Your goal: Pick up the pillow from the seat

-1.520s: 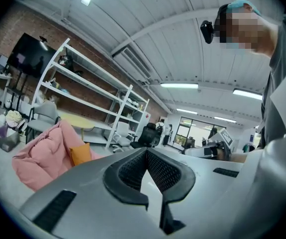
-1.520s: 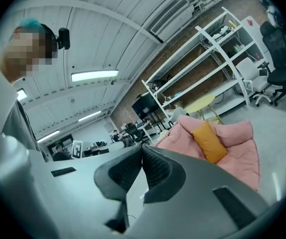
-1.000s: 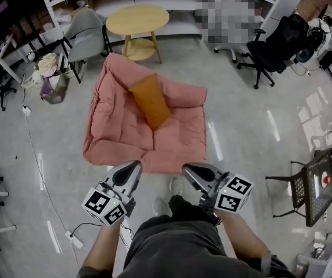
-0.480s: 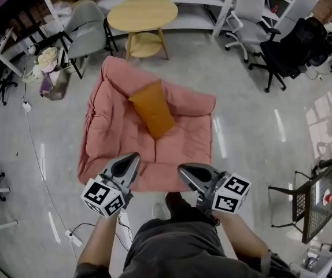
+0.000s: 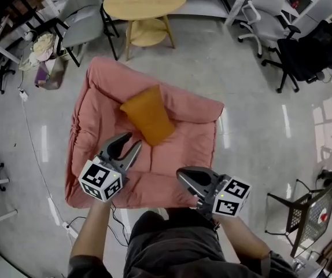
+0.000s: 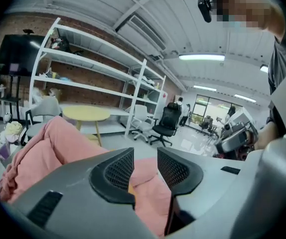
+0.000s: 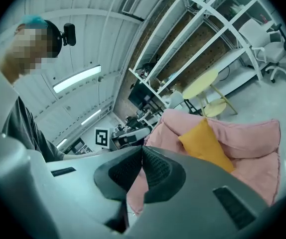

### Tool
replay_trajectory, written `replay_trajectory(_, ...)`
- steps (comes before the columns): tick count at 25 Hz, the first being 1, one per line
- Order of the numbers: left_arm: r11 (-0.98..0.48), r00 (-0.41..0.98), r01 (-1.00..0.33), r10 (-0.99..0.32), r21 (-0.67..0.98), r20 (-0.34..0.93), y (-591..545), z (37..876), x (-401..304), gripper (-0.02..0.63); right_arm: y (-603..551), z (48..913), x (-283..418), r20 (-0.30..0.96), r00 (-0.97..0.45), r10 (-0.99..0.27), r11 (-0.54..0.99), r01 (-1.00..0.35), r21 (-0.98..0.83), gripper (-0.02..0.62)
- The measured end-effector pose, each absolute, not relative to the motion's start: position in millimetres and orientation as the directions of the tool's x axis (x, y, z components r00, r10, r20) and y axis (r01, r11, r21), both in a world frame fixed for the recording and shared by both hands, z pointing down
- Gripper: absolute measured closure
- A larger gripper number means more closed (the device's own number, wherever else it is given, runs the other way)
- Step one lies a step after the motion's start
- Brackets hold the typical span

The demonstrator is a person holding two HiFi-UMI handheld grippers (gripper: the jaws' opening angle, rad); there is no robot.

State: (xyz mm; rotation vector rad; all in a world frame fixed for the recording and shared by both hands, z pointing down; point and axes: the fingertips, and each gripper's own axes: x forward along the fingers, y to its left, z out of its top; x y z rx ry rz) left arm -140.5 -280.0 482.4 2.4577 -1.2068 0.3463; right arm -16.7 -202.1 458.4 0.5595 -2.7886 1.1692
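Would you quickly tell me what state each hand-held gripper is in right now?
Left hand-held gripper: opening, nothing between the jaws.
Right hand-held gripper: closed, holding nothing.

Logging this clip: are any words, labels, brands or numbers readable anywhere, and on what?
No words or numbers can be read.
On the left marker cube and the right marker cube: black-and-white square patterns only, no letters.
Things on the shelves: too small and blurred to read.

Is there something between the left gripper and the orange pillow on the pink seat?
Nothing visible. The left gripper, its jaws opening and empty, is close to the orange rectangular fabric pillow; only the bare soft pink floor seat shows between them.
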Motion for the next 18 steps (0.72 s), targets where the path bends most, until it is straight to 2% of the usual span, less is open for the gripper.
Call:
replay_trajectory(9,-0.642,0.527,-0.765,-0.572,0.057,0.629,-395,590,-159,0.305,-255,523,-3,0.241,-0.928,-0.284,0.563,-0.364,-0.742,0.583)
replay_trajectory(14,-0.729,0.458,-0.685,-0.445,-0.013,0.769,-434,649,-166,0.236,-267,546,5,0.259,-0.922,-0.287,0.526,-0.378,-0.762,0.583)
replay_trajectory(18,-0.788,0.405,-0.616,-0.305,0.01,0.862,-461,698,-166,0.201,-274,568,19,0.28,-0.911,-0.303,0.495,-0.402,-0.77,0.583)
